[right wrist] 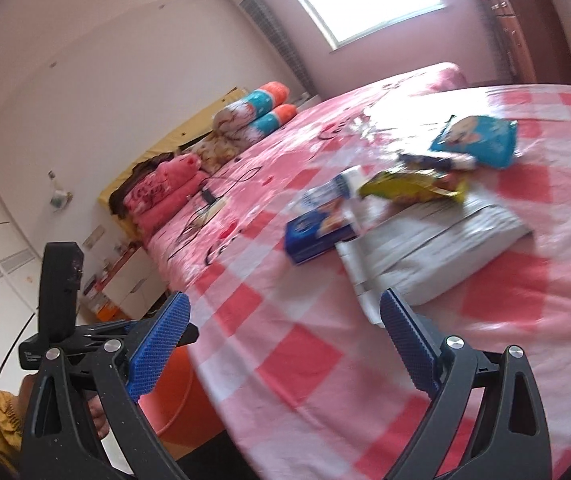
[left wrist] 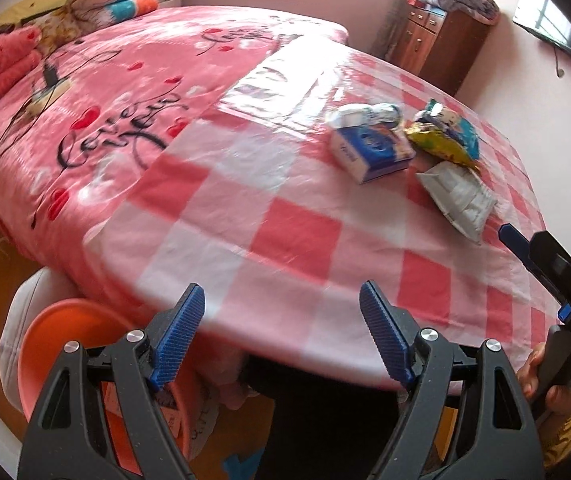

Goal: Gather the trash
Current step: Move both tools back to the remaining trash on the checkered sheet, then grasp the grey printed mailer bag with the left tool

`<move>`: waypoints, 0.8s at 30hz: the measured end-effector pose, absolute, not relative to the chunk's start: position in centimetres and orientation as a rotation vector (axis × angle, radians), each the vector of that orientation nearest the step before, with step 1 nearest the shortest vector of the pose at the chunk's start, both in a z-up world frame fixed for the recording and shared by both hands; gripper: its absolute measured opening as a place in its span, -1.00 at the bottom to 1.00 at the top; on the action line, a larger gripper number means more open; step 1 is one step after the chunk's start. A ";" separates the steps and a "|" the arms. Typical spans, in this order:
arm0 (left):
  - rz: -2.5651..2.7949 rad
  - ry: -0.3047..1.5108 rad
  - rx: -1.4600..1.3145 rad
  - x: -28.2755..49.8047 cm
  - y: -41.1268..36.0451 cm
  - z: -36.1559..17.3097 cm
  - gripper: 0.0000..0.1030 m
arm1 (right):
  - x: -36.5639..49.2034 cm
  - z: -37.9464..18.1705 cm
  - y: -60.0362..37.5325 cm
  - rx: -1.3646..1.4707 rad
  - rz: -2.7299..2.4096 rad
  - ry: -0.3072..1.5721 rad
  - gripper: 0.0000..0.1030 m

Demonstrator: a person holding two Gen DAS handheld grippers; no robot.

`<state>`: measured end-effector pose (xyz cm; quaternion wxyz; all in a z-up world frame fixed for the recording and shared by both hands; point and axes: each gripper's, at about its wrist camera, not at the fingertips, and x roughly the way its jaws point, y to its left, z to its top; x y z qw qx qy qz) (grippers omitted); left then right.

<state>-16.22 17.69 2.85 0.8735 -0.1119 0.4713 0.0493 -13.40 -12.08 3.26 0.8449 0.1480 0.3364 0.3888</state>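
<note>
**Trash heaped on the checked cloth, both grippers empty**

Trash lies in a loose cluster on the pink-and-white checked cloth point(left wrist: 269, 240) spread over the near end of the bed, ahead of both grippers. The left gripper point(left wrist: 281, 340) hovers at the cloth's near edge with its blue pads spread wide and nothing between them. The right gripper point(right wrist: 285, 344) is likewise spread, empty, and sits closer to the pile.

Nearest in the pile is a white padded pouch point(left wrist: 457, 196), lying flat; the right wrist view shows its near corner just ahead of the right-hand pad. Just beyond it lie a blue and white carton point(left wrist: 371, 150) and a yellow snack wrapper point(left wrist: 441, 146), the wrapper resting partly on the pouch. Farther back sit a crumpled white-and-blue wrapper point(left wrist: 365, 114) and a blue packet with a cartoon face point(right wrist: 475, 140); the face reads clearly only from the right wrist.

Only the left wrist view shows the orange bin point(left wrist: 69, 332) on the floor beside the bed, below the left pad, as a full rim; the right wrist catches just a slice of orange. The left view also takes in the right gripper and its holding hand point(left wrist: 549, 384) at the frame's edge.

Beyond the cloth stretches the pink printed bedspread point(left wrist: 97, 120), a black cable point(right wrist: 221, 184) lying on it, then folded pink blankets point(right wrist: 161, 192) and rolled pillows point(right wrist: 261, 108) at the headboard. A wooden cabinet point(left wrist: 441, 44) stands at the far wall.
</note>
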 end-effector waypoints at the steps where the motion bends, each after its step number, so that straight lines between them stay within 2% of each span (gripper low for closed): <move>1: 0.092 0.985 -0.226 -15.8 17.2 3.0 0.56 | -13.3 3.3 -12.3 0.312 0.810 0.708 0.84; 8: -0.013 0.974 -0.177 -13.0 12.8 3.5 0.56 | -11.8 3.6 -16.0 0.385 0.742 0.691 0.84; 16: -0.183 0.927 0.019 -9.3 6.3 5.0 0.56 | -9.9 3.4 -21.0 0.488 0.642 0.691 0.84; 24: -0.310 0.958 0.187 -5.0 1.6 4.5 0.56 | -8.8 3.0 -24.3 0.562 0.615 0.703 0.84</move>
